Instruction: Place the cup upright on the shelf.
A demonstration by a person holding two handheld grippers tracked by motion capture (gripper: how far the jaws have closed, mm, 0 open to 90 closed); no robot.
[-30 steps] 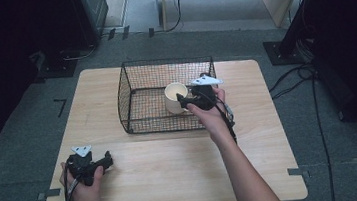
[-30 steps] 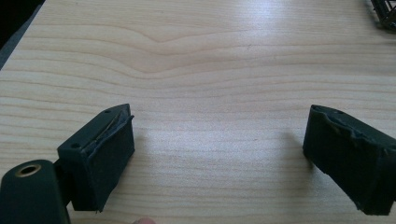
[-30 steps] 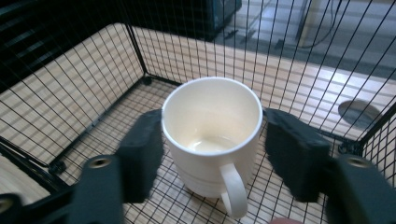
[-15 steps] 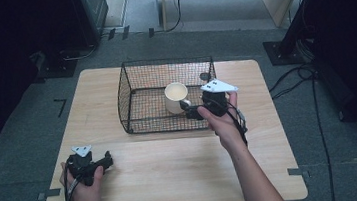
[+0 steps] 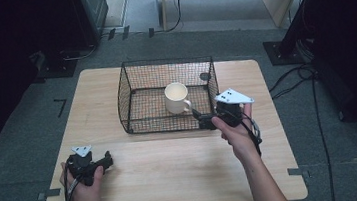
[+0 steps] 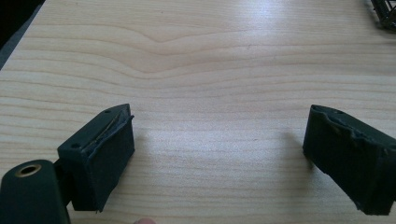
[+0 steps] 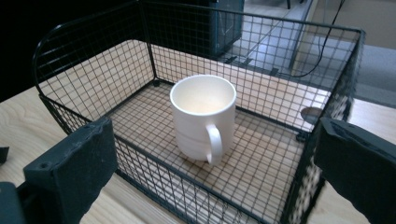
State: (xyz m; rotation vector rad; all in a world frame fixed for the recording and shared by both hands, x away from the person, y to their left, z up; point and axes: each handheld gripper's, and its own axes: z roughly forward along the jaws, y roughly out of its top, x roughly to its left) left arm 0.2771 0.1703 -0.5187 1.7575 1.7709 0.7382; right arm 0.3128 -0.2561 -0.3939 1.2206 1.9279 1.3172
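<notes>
The mug [image 5: 177,98] stands upright inside the wire basket [image 5: 129,85]. The right hand-held gripper [image 5: 204,119], jaws just opened wide and empty, sits outside the basket's near corner. The left hand-held gripper [image 5: 103,162], jaws apart, lies well apart from the basket.

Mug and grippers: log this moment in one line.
mug: upright in wire basket | right gripper: open, empty, outside basket | left gripper: open, empty

High view: above, looking forward and down on the table [image 5: 173,166].
Right gripper view: close, faces the basket [image 7: 84,60], shared with the high view.
Left gripper view: low over bare wood.

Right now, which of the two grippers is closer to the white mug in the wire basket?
The right gripper. It hovers open at the basket's near wall, just outside it, facing the mug's handle. The left gripper rests far off by the table's near-left corner.
</notes>
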